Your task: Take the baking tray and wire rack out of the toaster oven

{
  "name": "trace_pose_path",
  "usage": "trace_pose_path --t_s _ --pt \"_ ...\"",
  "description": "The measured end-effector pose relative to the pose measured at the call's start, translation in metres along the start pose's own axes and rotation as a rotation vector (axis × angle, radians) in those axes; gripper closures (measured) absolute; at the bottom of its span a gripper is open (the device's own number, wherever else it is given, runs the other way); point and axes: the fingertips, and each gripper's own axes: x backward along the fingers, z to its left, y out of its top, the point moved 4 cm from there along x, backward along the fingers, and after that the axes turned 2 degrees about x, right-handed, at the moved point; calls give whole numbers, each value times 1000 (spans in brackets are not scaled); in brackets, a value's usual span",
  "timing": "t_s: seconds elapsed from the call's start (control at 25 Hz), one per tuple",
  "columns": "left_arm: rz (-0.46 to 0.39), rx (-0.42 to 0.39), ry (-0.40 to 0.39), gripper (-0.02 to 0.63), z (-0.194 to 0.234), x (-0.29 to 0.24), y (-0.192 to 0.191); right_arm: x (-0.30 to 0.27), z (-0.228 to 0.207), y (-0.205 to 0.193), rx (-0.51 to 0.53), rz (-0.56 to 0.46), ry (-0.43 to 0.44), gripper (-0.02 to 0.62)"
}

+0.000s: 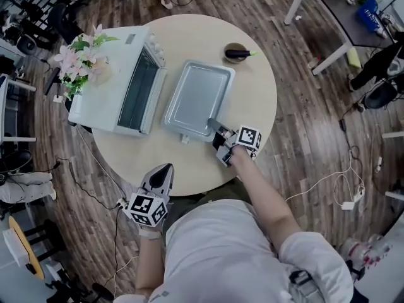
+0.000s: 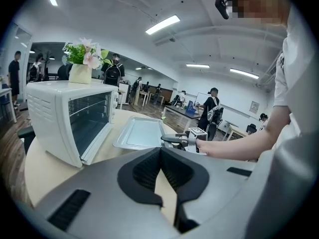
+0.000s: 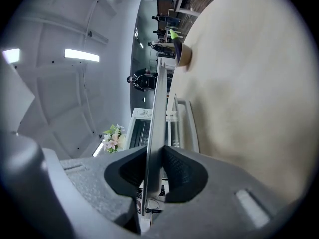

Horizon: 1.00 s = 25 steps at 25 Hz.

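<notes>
The baking tray (image 1: 196, 100) is a shallow rectangular pan of dull silver metal with rounded corners and a raised rim. It is out over the round, pale table (image 1: 252, 93). The right gripper (image 1: 218, 129) has its jaws clamped on the tray's near rim, and the pan stretches away ahead of them toward the white, glass-fronted toaster oven (image 1: 104, 87). The left gripper (image 1: 165, 168) has its jaws closed together on nothing. The tray is ahead of them and the oven is ahead to their left.

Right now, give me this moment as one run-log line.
right gripper: shut on baking tray rim | baking tray: outside toaster oven, over table | left gripper: shut, empty
</notes>
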Motion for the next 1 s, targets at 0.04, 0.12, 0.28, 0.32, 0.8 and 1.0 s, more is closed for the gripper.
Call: trace_pose_path --t_s 0.04,0.12,0.28,0.32,0.8,1.0 --pt "5 -5 -9 606 -3 -3 0 6 0 3 6 -13 5 512" --pt "16 -15 -27 607 -7 -8 0 20 -3 10 5 -42 -7 512" --pt "39 -33 -60 607 -15 -19 0 47 -11 22 -15 -108 -39 512" --pt "44 -37 -68 607 -17 -21 0 53 -13 25 -18 -127 -40 512" --pt "110 -87 -151 606 -35 -46 1 116 -36 56 -113 -353 -119 512" --pt "138 -99 -160 607 -37 -49 -3 125 -47 67 -98 -414 -111 512"
